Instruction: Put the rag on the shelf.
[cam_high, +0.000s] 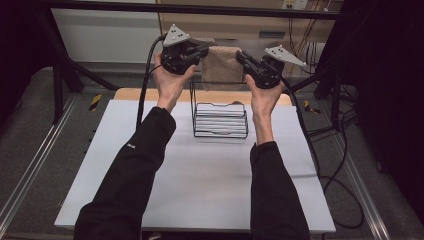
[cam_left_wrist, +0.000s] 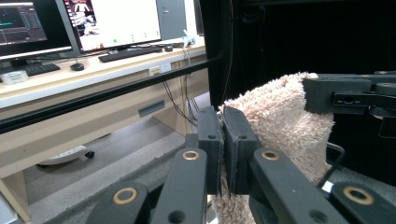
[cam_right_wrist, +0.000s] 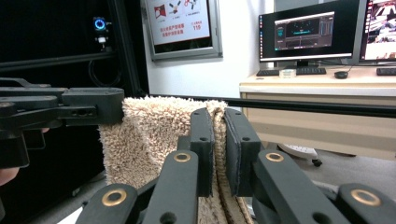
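Towel (cam_high: 221, 67), beige and fluffy, hung stretched in the air above a black wire rack (cam_high: 220, 120) on the white-covered desk (cam_high: 200, 180). The left gripper (cam_high: 202, 51) and the right gripper (cam_high: 242, 57) each had their fingers clamped tight on an upper corner. It seemed mid-carry; lowering it squarely over the rack likely came next. Monitors (cam_right_wrist: 308, 30) stood on a bench behind.
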